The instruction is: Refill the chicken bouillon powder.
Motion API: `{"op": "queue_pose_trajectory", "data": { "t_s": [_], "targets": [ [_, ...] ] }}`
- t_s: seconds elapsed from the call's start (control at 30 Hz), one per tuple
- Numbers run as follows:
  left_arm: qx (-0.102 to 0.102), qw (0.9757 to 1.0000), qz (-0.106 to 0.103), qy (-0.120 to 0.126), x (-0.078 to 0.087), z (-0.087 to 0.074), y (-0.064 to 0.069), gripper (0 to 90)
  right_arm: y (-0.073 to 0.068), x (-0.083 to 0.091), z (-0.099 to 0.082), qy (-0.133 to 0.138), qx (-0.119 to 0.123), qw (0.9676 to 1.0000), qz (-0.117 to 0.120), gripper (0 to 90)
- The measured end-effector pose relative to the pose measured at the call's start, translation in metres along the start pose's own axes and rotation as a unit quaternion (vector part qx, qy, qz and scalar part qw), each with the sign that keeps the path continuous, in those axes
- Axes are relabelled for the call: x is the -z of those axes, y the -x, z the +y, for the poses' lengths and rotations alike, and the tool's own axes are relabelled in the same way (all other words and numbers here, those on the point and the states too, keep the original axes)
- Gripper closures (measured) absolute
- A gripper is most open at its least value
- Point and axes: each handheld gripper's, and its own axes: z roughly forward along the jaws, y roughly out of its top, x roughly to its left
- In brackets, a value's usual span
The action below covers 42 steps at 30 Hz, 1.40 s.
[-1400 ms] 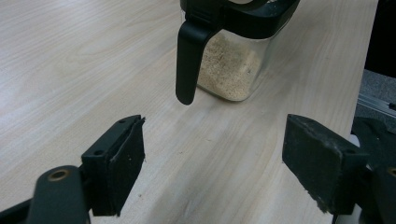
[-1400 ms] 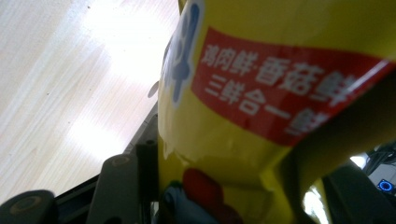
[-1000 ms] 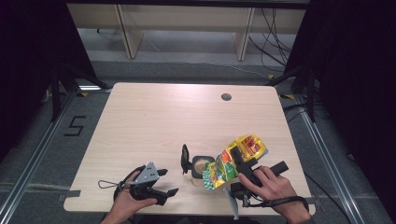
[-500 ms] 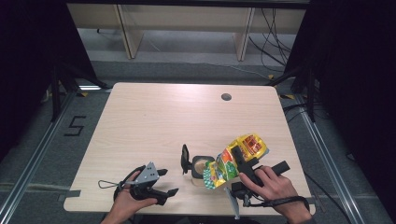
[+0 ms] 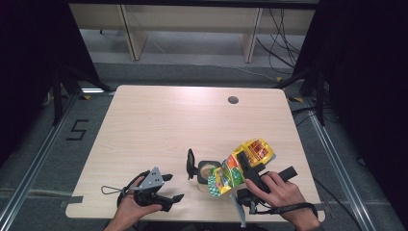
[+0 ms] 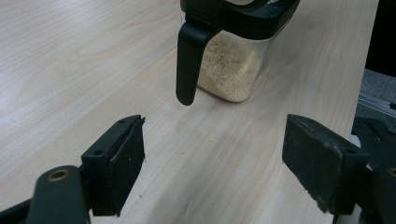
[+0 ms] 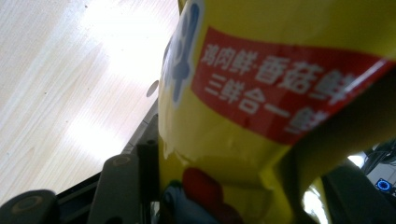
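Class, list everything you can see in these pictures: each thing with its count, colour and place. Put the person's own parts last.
table: one, pale wood, middle of the high view, with a round hole near its far edge.
jar: one, clear with a black flip lid open, beige powder inside, near the front edge.
bag: one, yellow with red and green print, tilted over the jar's mouth.
left hand-held gripper: one, black, jaws open, nothing between them, left of the jar.
right hand-held gripper: one, black, closed on the bag.
hands: two, at the near edge.
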Motion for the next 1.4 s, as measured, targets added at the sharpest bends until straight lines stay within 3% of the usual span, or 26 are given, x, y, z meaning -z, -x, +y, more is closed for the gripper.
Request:
{"op": "queue_pose_trajectory", "data": {
  "t_s": [0.27, 0.3, 0.4, 0.5, 0.57, 0.6, 0.73, 0.77, 0.83, 0.87, 0.9, 1.0, 1.07, 1.1, 1.2, 1.23, 1.27, 1.3, 1.33, 1.4],
  "targets": [
    [0.008, 1.0000, 0.000, 0.000, -0.0004, 0.0000, 0.0013, 20.7, 0.0008, 0.0003, 0.0018, 0.002, 0.002, 1.0000, 0.009, 48.3],
    [0.005, 1.0000, 0.002, -0.002, -0.0002, -0.0001, 0.0010, 20.7, 0.0001, 0.0008, 0.0020, 0.000, 0.004, 1.0000, -0.003, 48.3],
    [0.004, 1.0000, 0.002, -0.001, -0.0006, -0.0002, 0.0010, 20.7, 0.0009, 0.0011, 0.0023, -0.002, 0.008, 1.0000, -0.004, 48.3],
    [0.001, 1.0000, 0.003, -0.003, -0.0006, -0.0002, 0.0010, 20.7, 0.0016, 0.0009, 0.0023, 0.001, 0.008, 1.0000, 0.005, 48.3],
    [-0.011, 0.9999, 0.002, -0.004, -0.0003, 0.0004, -0.0004, 20.7, 0.0016, 0.0004, 0.0021, 0.001, 0.007, 0.9999, 0.009, 48.3],
    [0.005, 1.0000, 0.003, -0.003, -0.0004, -0.0001, 0.0011, 20.7, 0.0006, 0.0005, 0.0024, -0.001, 0.008, 1.0000, -0.001, 48.3],
    [-0.004, 1.0000, 0.002, -0.003, -0.0005, 0.0000, 0.0003, 20.7, 0.0014, 0.0006, 0.0021, 0.002, 0.005, 0.9999, 0.009, 48.3],
    [0.004, 1.0000, 0.004, -0.002, -0.0006, -0.0002, 0.0012, 20.7, 0.0015, 0.0005, 0.0023, 0.001, 0.005, 1.0000, 0.008, 48.3],
    [0.004, 1.0000, 0.001, -0.002, -0.0004, -0.0001, 0.0007, 20.7, 0.0016, 0.0005, 0.0023, 0.003, 0.006, 0.9999, 0.010, 48.3],
    [0.003, 1.0000, 0.002, -0.003, -0.0002, -0.0001, 0.0010, 20.7, 0.0007, 0.0008, 0.0025, 0.002, 0.007, 1.0000, -0.002, 48.3],
    [0.004, 1.0000, 0.002, 0.003, -0.0012, -0.0007, 0.0012, 20.6, 0.0014, 0.0006, 0.0025, 0.004, 0.005, 0.9999, 0.010, 48.3],
    [0.005, 1.0000, 0.002, -0.002, -0.0003, 0.0001, 0.0011, 20.7, 0.0005, 0.0004, 0.0028, 0.003, 0.004, 1.0000, 0.001, 48.3],
    [0.004, 1.0000, 0.003, 0.002, -0.0011, -0.0007, 0.0012, 20.7, 0.0012, 0.0007, 0.0026, 0.006, 0.001, 0.9999, 0.011, 48.3],
    [0.003, 1.0000, 0.002, 0.002, -0.0012, -0.0007, 0.0011, 20.7, 0.0006, 0.0009, 0.0024, 0.005, 0.000, 1.0000, 0.000, 48.3],
    [0.004, 1.0000, 0.001, -0.001, -0.0004, 0.0000, 0.0009, 20.7, 0.0010, 0.0013, 0.0021, 0.004, 0.001, 1.0000, -0.001, 48.4],
    [0.001, 1.0000, 0.002, -0.003, -0.0003, 0.0000, 0.0009, 20.6, 0.0022, 0.0012, 0.0017, 0.006, 0.000, 0.9999, 0.011, 48.4],
    [-0.002, 1.0000, 0.003, -0.002, -0.0005, -0.0001, 0.0008, 20.7, 0.0015, 0.0011, 0.0014, 0.004, 0.000, 1.0000, -0.002, 48.4],
    [0.002, 1.0000, 0.002, -0.004, -0.0003, 0.0000, 0.0010, 20.7, 0.0023, 0.0010, 0.0012, 0.004, -0.001, 0.9999, 0.010, 48.4],
    [0.003, 1.0000, 0.002, -0.002, -0.0004, 0.0000, 0.0009, 20.7, 0.0014, 0.0012, 0.0011, 0.003, 0.000, 1.0000, -0.002, 48.4],
    [0.002, 1.0000, 0.002, -0.004, -0.0002, 0.0001, 0.0009, 20.7, 0.0011, 0.0015, 0.0008, 0.004, -0.003, 1.0000, -0.001, 48.4]
  ]
}}
